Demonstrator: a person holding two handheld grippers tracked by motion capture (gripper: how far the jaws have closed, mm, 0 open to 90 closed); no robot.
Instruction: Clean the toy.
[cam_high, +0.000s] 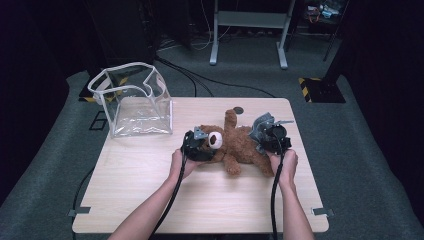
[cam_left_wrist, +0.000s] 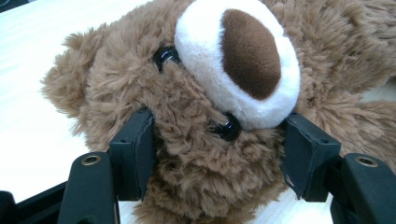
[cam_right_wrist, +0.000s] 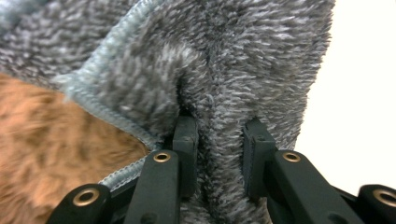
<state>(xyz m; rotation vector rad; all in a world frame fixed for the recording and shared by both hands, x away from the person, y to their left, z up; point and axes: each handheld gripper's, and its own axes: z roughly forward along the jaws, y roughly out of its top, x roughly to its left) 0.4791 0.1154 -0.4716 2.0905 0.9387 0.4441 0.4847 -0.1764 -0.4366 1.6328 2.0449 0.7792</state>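
I am holding the left gripper (cam_high: 200, 146) clamped around the head of the brown plush teddy bear (cam_high: 235, 142), which is lying on its back near the middle of the pale wooden table (cam_high: 150, 190), head towards my left and legs towards my right. In the left gripper view its two black jaws are pressing into the fur on either side of the bear's face (cam_left_wrist: 201, 140), one at the cheek beside the ear, the other just under the white muzzle with its dark brown nose. I am keeping the right gripper (cam_high: 272, 137) pinched on a fold of the grey fleecy fabric (cam_right_wrist: 224, 70) at the bear's lower body; in the right gripper view the jaws are standing close together with a ridge of that grey pile squeezed between them, and a stitched pale-blue hem is running off to the side over the brown fur. My left hand (cam_high: 180, 162) and right hand (cam_high: 286, 165) are resting low on the table behind the grippers, with their black cables trailing back along my forearms. The clear plastic zip bag with white trim (cam_high: 134, 100) is standing open at the table's far left corner, well apart from the bear.
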